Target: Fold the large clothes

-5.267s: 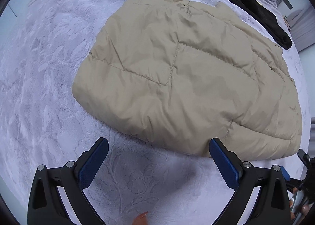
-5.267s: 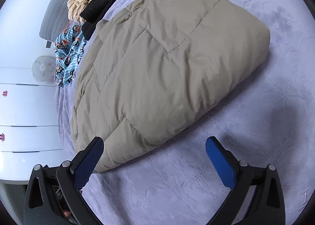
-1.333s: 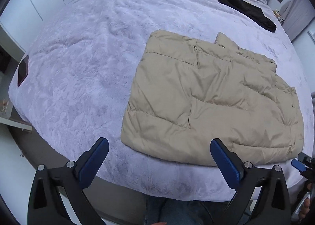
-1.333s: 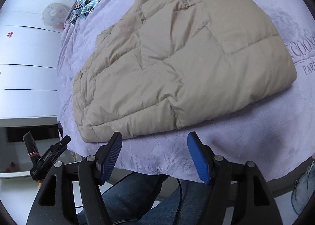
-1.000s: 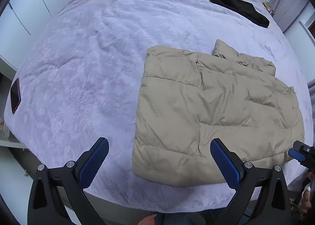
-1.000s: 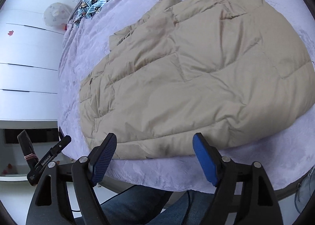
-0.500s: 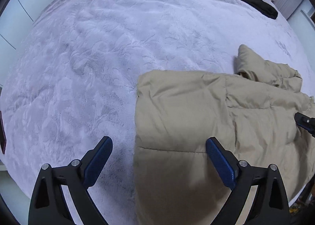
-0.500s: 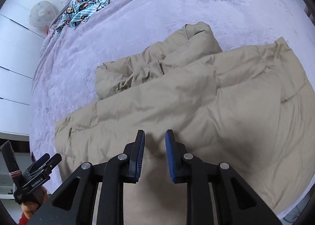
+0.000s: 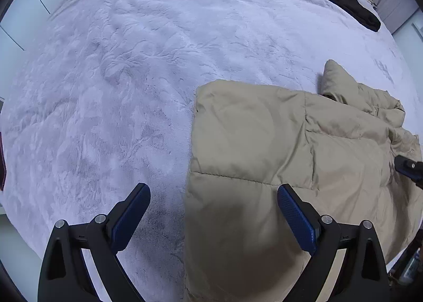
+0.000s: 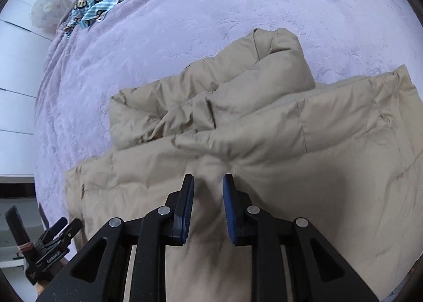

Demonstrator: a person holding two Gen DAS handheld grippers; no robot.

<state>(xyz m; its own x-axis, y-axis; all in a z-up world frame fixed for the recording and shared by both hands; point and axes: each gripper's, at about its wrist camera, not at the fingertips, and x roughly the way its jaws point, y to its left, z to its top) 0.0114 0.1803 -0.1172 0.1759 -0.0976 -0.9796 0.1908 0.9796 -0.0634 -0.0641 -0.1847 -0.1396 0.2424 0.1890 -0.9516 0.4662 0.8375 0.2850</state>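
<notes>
The right gripper [image 10: 208, 183] pinched a ridge of the beige padded jacket [image 10: 264, 148] at lower centre (bunched fabric between its pads), while the left gripper [image 9: 212, 196] stayed spread over the jacket's edge on the lilac bed [image 9: 132, 77].

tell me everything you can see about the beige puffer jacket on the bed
The beige puffer jacket is a quilted, padded garment of smooth, slightly crinkled fabric, stitched into large panels. It lies folded on the lavender blanket, near its edge, with a rumpled bunched part at the far side. The right gripper is shut on a pinched ridge of its fabric. The left gripper hangs open over its left edge, one finger above the jacket, the other above the blanket.
</notes>
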